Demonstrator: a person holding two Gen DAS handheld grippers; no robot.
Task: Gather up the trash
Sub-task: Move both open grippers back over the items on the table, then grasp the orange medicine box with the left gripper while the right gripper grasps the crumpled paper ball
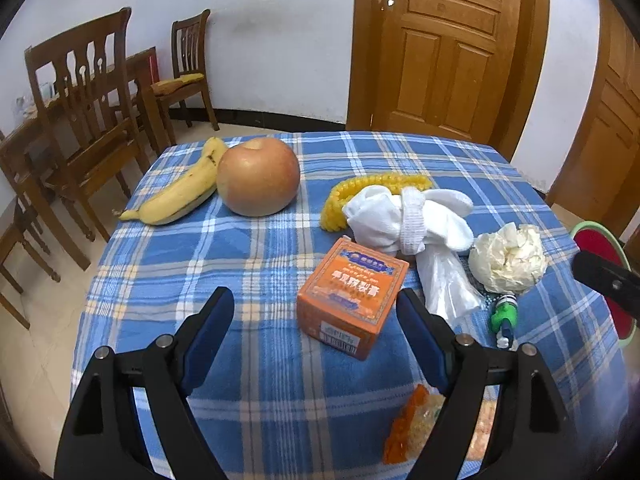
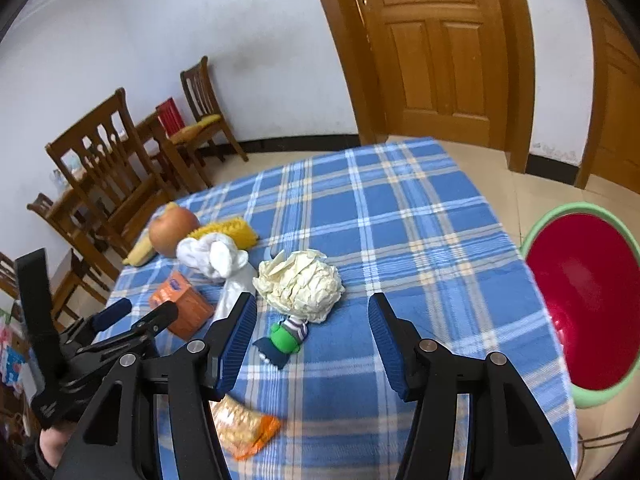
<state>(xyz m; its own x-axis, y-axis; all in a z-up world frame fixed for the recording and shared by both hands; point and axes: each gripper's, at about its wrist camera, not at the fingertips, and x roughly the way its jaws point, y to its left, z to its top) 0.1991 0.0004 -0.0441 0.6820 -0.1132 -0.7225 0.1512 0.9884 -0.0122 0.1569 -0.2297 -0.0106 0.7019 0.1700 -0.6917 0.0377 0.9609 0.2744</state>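
Note:
On the blue plaid table lie an orange box (image 1: 351,297), a crumpled paper ball (image 1: 507,258), a clear plastic bag (image 1: 447,284) and an orange snack wrapper (image 1: 412,420). My left gripper (image 1: 316,312) is open and empty, with the box just ahead between its jaws. My right gripper (image 2: 312,312) is open and empty, just short of the paper ball (image 2: 300,285). The wrapper (image 2: 244,426) lies under its left finger. The red bin with a green rim (image 2: 580,300) stands off the table's right edge. The left gripper (image 2: 120,320) also shows in the right wrist view.
A banana (image 1: 180,190), an apple (image 1: 258,176), a yellow corn-like object (image 1: 372,188), white socks (image 1: 404,216) and a small green toy (image 1: 505,316) share the table (image 1: 248,276). Wooden chairs (image 1: 84,92) stand to the left. Wooden doors (image 1: 448,44) are behind.

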